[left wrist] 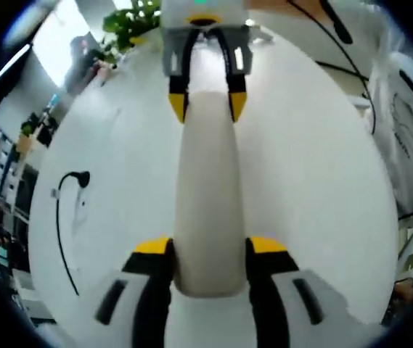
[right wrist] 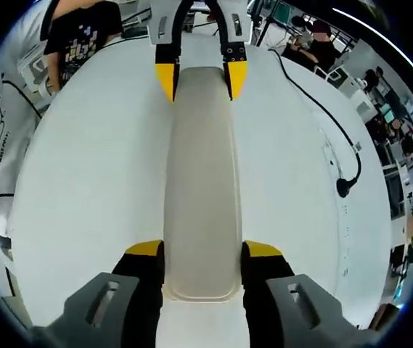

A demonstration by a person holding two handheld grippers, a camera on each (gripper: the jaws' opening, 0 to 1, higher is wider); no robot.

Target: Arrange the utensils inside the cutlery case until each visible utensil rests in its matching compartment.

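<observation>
A long beige cutlery case (left wrist: pixel 207 188) lies on the white table (left wrist: pixel 315 181), stretched between both grippers. My left gripper (left wrist: pixel 210 250) is shut on its near end in the left gripper view. The right gripper (left wrist: pixel 207 107) clamps the far end, yellow tips on either side. In the right gripper view the same case (right wrist: pixel 200 181) runs away from my right gripper (right wrist: pixel 202 250), which is shut on its rimmed end. The left gripper (right wrist: pixel 200 76) grips the opposite end. Whether the case is lidded or turned over I cannot tell; its smooth surface hides any utensils.
A black cable with a plug (left wrist: pixel 72 181) lies on the table (right wrist: pixel 83 181) beside the case, also seen as a cable (right wrist: pixel 348 181). A white printed bag (left wrist: pixel 409 130) sits at the table edge. A person in a black shirt (right wrist: pixel 83 36) stands beyond the table, near a plant (left wrist: pixel 130 25).
</observation>
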